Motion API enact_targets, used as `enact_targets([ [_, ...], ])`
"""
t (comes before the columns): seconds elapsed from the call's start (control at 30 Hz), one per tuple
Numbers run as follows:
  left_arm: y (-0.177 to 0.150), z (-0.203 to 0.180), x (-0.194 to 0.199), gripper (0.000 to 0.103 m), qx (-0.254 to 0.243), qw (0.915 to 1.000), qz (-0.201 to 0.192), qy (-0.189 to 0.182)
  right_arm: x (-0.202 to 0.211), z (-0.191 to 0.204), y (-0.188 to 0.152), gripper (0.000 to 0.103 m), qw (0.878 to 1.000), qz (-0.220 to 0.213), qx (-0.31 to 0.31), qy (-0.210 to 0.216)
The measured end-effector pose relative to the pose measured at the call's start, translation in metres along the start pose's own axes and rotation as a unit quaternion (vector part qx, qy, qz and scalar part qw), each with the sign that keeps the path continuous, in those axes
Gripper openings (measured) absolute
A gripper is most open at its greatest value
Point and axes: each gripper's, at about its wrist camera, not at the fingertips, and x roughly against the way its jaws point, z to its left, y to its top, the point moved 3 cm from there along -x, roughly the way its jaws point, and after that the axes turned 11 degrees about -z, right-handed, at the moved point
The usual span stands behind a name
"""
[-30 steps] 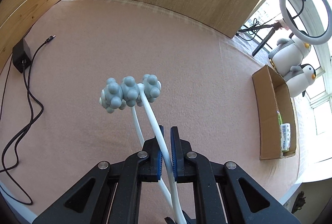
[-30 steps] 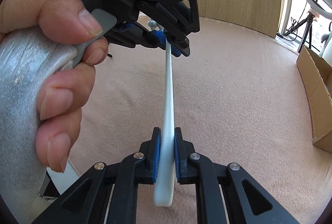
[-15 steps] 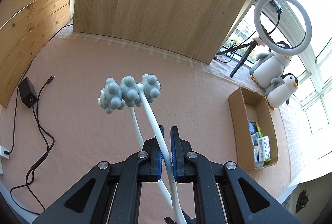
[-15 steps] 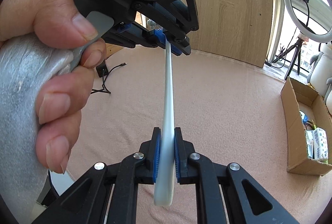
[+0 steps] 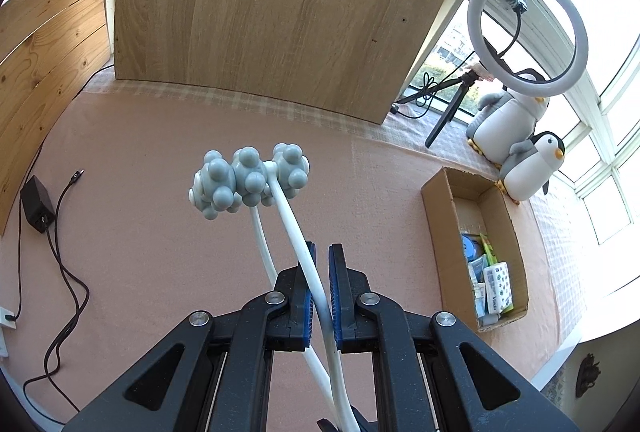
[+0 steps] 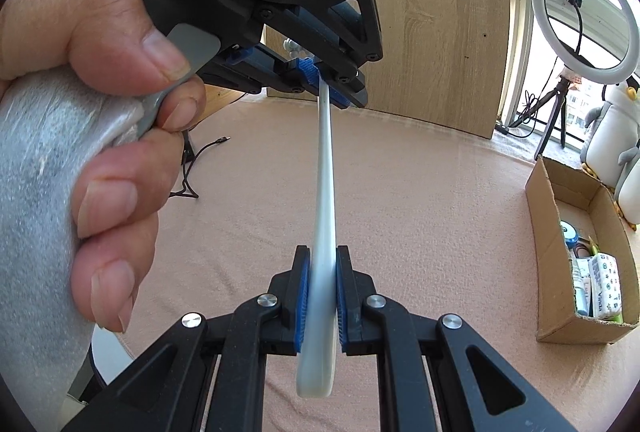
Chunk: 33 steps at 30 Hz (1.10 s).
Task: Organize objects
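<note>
A white roller massager with grey knobbly balls at its forked end is held in the air by both grippers. My left gripper is shut on one of its white arms, the balls sticking out beyond the jaws. My right gripper is shut on the white handle near its rounded end. In the right wrist view the left gripper and the hand holding it fill the upper left. An open cardboard box holding several small packets sits on the pink carpet at right.
A large wooden board leans upright at the back. A ring light on a tripod and two penguin plush toys stand by the windows at right. A black adapter with a cable lies at left.
Both grippers have risen with the massager, so more of the room, the board and the whole box have come into view. The grips are the same.
</note>
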Motion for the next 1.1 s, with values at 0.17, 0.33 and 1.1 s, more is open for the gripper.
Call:
enact_targets([
  [0.17, 0.003, -0.034, -0.014, 0.007, -0.026, 0.9994, 0.008, -0.02, 0.004, -0.024, 0.0, 0.011, 1.0, -0.005, -0.017, -0.024],
  [0.33, 0.001, -0.084, -0.033, 0.007, -0.059, 0.9969, 0.019, -0.048, 0.01, -0.06, -0.002, 0.011, 0.997, -0.01, -0.039, -0.06],
  [1.1, -0.022, -0.276, -0.107, 0.007, -0.164, 0.9732, 0.061, -0.149, 0.05, -0.191, -0.024, 0.011, 0.974, -0.015, -0.107, -0.197],
])
